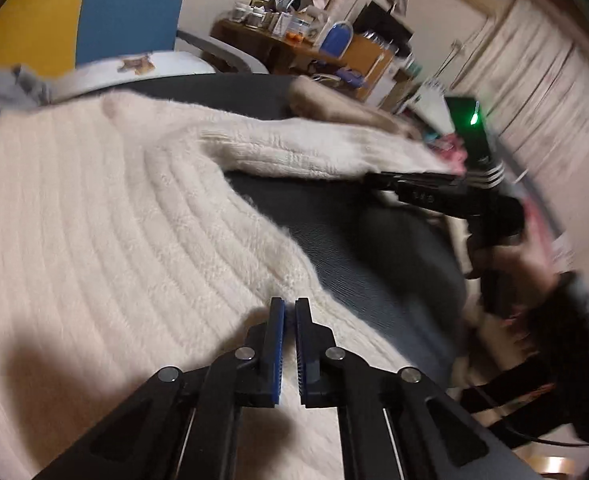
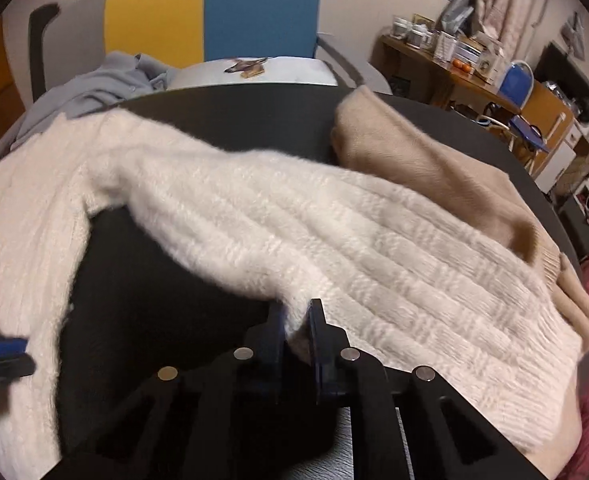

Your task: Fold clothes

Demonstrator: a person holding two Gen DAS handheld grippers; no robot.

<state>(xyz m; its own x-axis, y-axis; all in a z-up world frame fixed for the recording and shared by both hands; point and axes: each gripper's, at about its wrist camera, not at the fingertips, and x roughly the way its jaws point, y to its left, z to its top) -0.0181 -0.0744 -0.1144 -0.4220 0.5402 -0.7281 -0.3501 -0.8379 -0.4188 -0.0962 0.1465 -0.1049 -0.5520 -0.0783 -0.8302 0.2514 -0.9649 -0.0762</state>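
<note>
- Fingers [image 1: 275, 344] of the left gripper [image 1: 290, 308], black with ribbed blue pads, stand at the lower centre of the left wrist view, drawn together with only a thin slit between them; fluffy knit shows in that slit, and whether it is pinched I cannot tell.
- Right gripper [image 2: 296, 312], at the lower centre of its own view, has its two black fingers [image 2: 317, 336] clamped on a bunched edge of the sweater's sleeve [image 2: 314, 240].
- Both grippers tilt steeply down toward the table.
- Cream sweater [image 1: 94, 220], a fuzzy, thick rib knit with long raised ridges, lies spread on the table, filling the left and centre of the left wrist view; its sleeve stretches toward the right.
- Dark table [image 2: 222, 116] has a fine leather-like grain and a rounded far edge.
- In the left wrist view the right gripper [image 1: 378, 180] shows at middle right, long and black, held by a blurred hand [image 1: 510, 256] in a dark furry cuff.
- Beige garment [image 2: 422, 160], smooth and folded, lies at the upper right of the right wrist view, partly under the sleeve.
- Grey garment [image 2: 94, 88] sits crumpled at the upper left.
- Beyond stands a chair [image 2: 214, 12] with a yellow and blue back.
</note>
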